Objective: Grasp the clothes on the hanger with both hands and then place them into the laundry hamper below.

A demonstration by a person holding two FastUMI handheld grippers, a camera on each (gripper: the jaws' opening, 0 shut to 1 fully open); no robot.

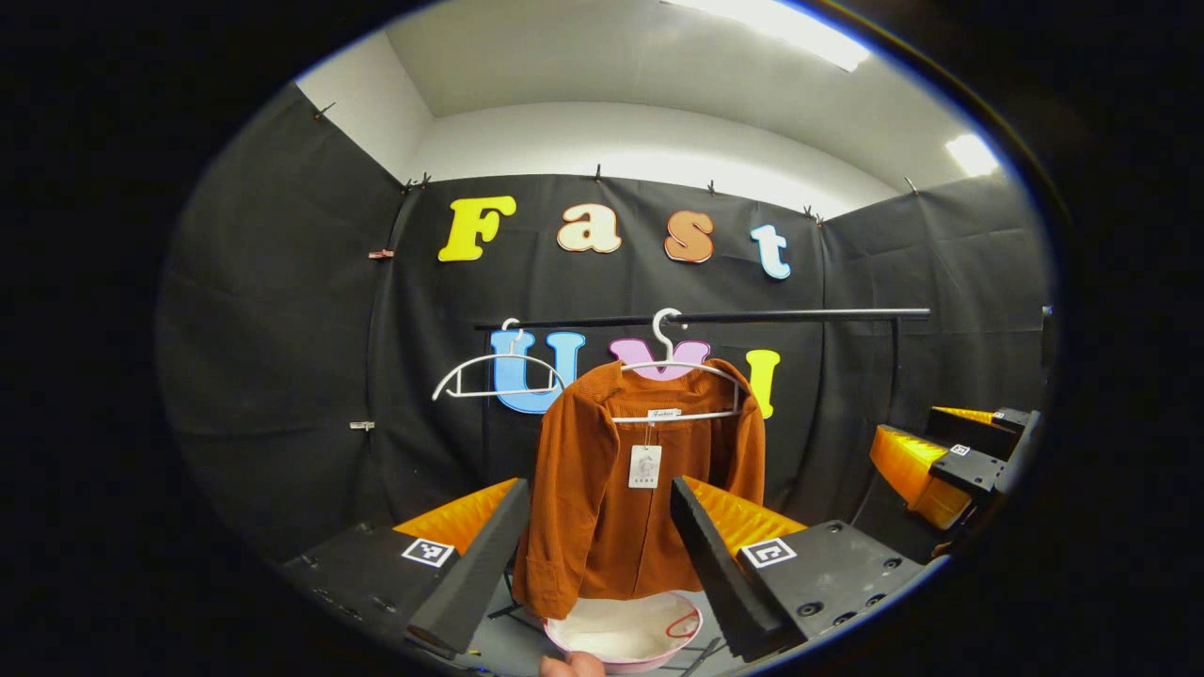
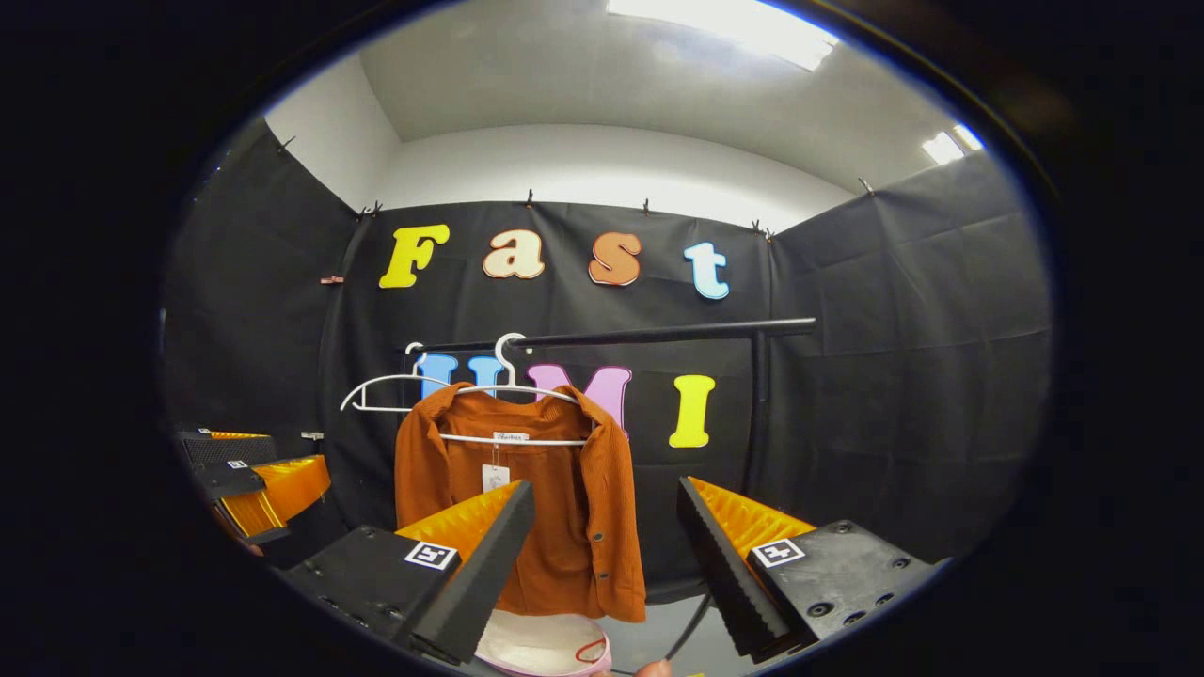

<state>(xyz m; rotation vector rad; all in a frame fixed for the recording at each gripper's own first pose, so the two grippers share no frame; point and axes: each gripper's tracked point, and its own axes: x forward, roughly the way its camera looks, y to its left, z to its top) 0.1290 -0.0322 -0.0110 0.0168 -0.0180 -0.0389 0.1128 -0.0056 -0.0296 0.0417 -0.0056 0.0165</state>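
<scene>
A rust-orange corduroy jacket hangs open on a white hanger from a black rail, a paper tag at its collar. Under it stands a white hamper with a pink rim. My left gripper is open, short of the jacket, its fingers framing the jacket's lower half. In the right gripper view the jacket is ahead and to the left, the hamper below it. My right gripper is open and holds nothing. The right gripper also shows at the right edge of the left gripper view, the left gripper at the other view's left edge.
A second white hanger hangs bare on the rail left of the jacket. The rail's black upright stands at the right. Black cloth walls close the booth on three sides. A fingertip shows at the bottom edge.
</scene>
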